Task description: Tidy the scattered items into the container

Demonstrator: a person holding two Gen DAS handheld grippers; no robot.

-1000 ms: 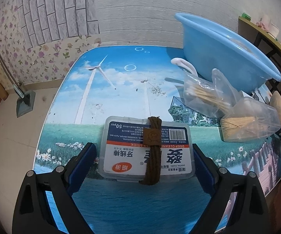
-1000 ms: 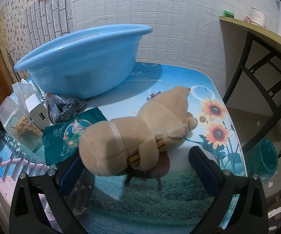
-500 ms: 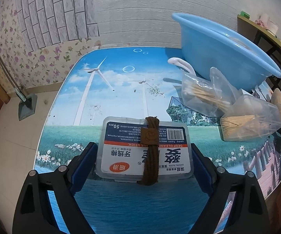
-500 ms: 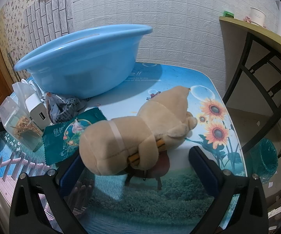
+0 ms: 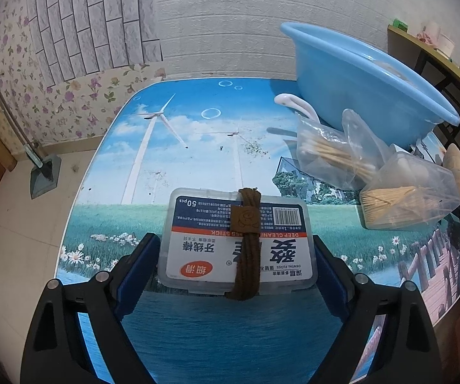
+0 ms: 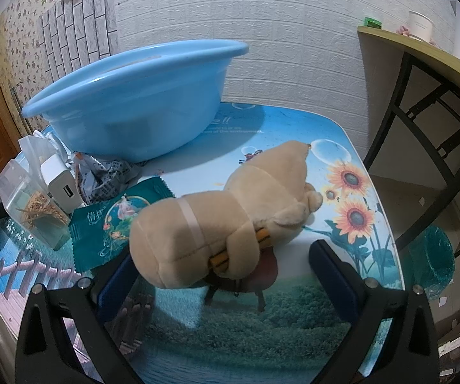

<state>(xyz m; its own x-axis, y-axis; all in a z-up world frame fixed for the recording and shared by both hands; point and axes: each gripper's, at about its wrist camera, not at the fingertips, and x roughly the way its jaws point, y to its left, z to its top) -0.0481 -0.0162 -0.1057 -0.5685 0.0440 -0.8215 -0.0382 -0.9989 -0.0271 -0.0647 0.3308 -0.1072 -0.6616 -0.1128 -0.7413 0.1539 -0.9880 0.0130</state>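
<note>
Looking along my left gripper, I see its two blue-padded fingers spread wide on either side of a clear plastic dental floss box. The pads sit just beside the box's short ends, and I cannot tell whether they touch it, so the tool is released, not clamping. The box lies flat on the picture-printed table, and a brown cord bundle lies across its lid. Farther off to the right lie a clear toothpick box and a plastic bag of cotton swabs, touching each other. Behind them stands the blue basin, with a white handle showing at its foot.

Along my right gripper, the fingers are likewise spread and released. A tan plush toy lies between them on its side, its rounded end nearest me and overlapping the left pad; the right pad is well apart from it. A small brown piece sits beneath the toy. To the left lies a teal sachet, touching the toy, then a white charger, crumpled wrappers and the toothpick box. Beyond all of these the blue basin rests on the table, near the white brick wall.
</note>
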